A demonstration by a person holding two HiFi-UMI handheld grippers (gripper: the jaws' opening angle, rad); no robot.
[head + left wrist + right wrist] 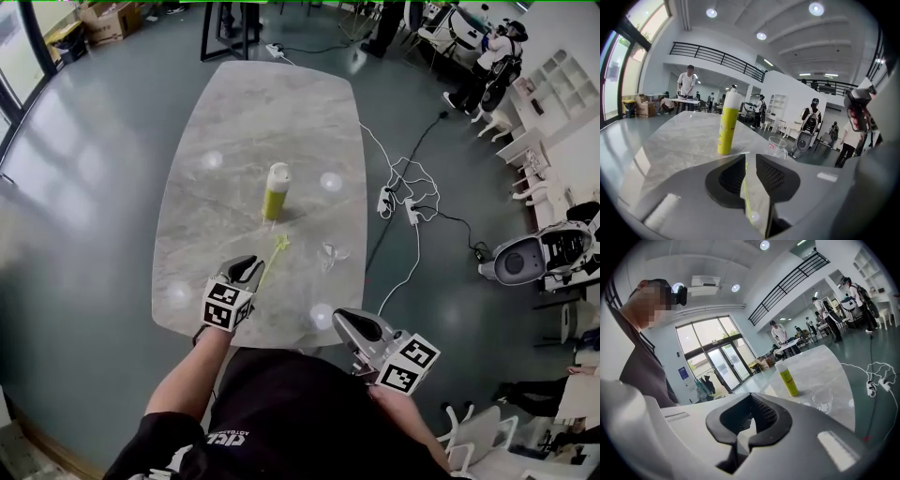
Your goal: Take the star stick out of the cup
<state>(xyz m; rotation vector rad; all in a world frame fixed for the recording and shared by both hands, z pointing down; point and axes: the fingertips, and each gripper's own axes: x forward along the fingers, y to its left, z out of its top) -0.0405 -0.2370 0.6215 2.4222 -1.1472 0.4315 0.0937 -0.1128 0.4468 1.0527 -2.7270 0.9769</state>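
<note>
The star stick [272, 261] is a thin yellow-green rod that lies flat on the marble table [272, 103], its star end pointing toward the yellow bottle [276, 191]. My left gripper [251, 265] is at its near end. In the left gripper view the stick [746, 197] runs along the left pad with a gap beside it, so the left gripper [751, 156] is open around it. The clear cup [333, 251] stands to the right of the star, also visible as the cup [778, 146]. My right gripper [342, 322] hovers at the table's near edge; the right gripper [751, 397] is shut on nothing.
The tall yellow bottle [727, 123] with a white cap stands upright mid-table, beyond the stick. White cables and a power strip [403, 199] lie on the floor right of the table. People and white chairs are far off at the back right.
</note>
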